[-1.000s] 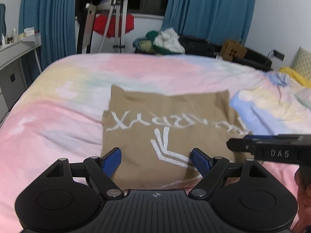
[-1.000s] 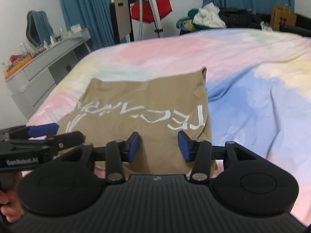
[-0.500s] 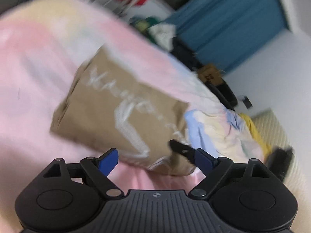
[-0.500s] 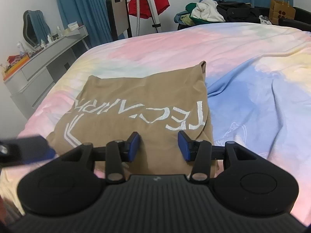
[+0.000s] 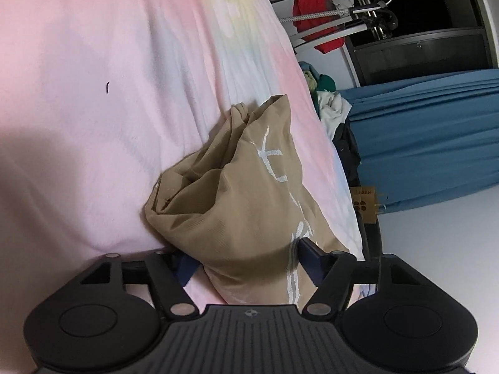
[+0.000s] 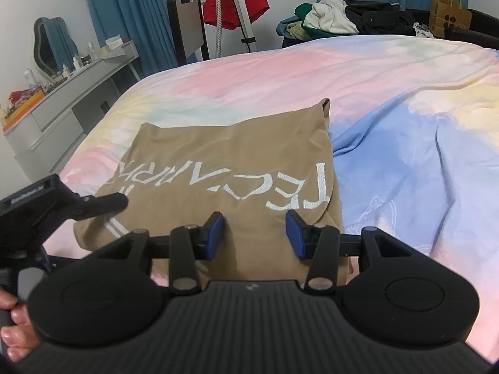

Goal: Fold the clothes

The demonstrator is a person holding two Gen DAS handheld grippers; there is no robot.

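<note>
A: What is staying hidden here?

B: In the left wrist view the blue pads of the left gripper are mostly disappearing behind the folded tan T-shirt, so I cannot tell whether they are pressing the cloth. From the right wrist view only that gripper's dark finger is reaching over the shirt's near left corner, and the person's hand holding it is being cut off at the frame edge. The white lettering is running upside down, and I am not making it out.

A: Where is the shirt lying?

B: It is lying on the pastel bedspread, its near edge sitting between the left gripper's jaws. The right gripper is hovering just over the shirt's near right part, jaws spread, pinching nothing.

A: What is differing from a second ago?

B: The left view is now showing the shirt edge-on and tipped sideways; earlier it was lying flat and level. Its jaws have just been closing around the shirt's edge. The right gripper is keeping its place.
</note>
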